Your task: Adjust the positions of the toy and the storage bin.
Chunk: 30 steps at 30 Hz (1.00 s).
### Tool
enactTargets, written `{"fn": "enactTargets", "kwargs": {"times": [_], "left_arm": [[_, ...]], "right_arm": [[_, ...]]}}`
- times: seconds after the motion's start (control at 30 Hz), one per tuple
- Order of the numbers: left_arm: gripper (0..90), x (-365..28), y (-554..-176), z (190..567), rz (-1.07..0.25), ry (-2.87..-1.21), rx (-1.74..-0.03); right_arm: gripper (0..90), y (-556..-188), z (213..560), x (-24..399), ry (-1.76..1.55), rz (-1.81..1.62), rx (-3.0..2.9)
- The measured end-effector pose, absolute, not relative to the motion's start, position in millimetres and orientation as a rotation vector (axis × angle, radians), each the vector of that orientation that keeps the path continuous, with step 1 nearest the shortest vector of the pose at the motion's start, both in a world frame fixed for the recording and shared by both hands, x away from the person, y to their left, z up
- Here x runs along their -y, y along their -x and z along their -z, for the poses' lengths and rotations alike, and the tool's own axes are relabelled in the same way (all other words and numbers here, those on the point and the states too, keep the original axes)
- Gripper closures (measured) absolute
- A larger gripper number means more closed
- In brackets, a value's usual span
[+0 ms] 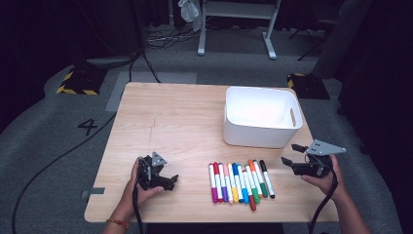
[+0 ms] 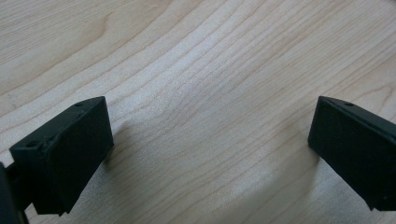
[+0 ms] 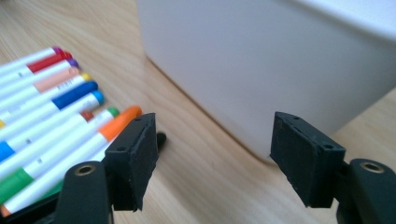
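Note:
A row of several coloured markers (image 1: 241, 181) with white barrels lies side by side near the front of the wooden table (image 1: 170, 122). Behind it stands an empty white bin (image 1: 262, 117). My right gripper (image 1: 291, 153) hovers open just right of the markers, in front of the bin's right corner, jaws pointing left. In the right gripper view the markers (image 3: 51, 107) lie at the left, the bin's wall (image 3: 243, 60) is ahead, and the right gripper (image 3: 212, 140) has nothing between its jaws. My left gripper (image 1: 165, 173) rests low at the front left; its jaws (image 2: 210, 144) stand wide over bare wood.
The bin takes up the table's back right. On the grey floor beyond are a white desk frame (image 1: 234, 29), loose cables (image 1: 160, 39), two yellow-and-black marked pads (image 1: 80, 80) and a painted number 4 (image 1: 87, 126).

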<state>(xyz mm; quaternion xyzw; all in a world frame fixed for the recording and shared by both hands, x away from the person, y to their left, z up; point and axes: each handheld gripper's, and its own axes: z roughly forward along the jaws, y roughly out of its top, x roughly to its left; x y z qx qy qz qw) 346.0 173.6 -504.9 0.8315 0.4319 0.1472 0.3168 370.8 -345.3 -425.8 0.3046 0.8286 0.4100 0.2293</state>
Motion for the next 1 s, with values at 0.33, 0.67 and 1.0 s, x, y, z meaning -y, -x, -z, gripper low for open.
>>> {"fn": "enactTargets", "kwargs": {"times": [0.33,0.67,1.0], "left_arm": [[0.0,-174,-346,505,-0.388,-2.192,-1.133],[0.0,-174,-346,505,-0.388,-2.192,-1.133],[0.0,-174,-346,505,-0.388,-2.193,-1.133]], "right_arm": [[38.6,-376,382,330,-0.685,-1.169,-2.291],[41.9,-392,348,301,-0.576,-1.152,-2.274],[42.1,-419,349,284,-0.584,-1.148,-2.357]]}}
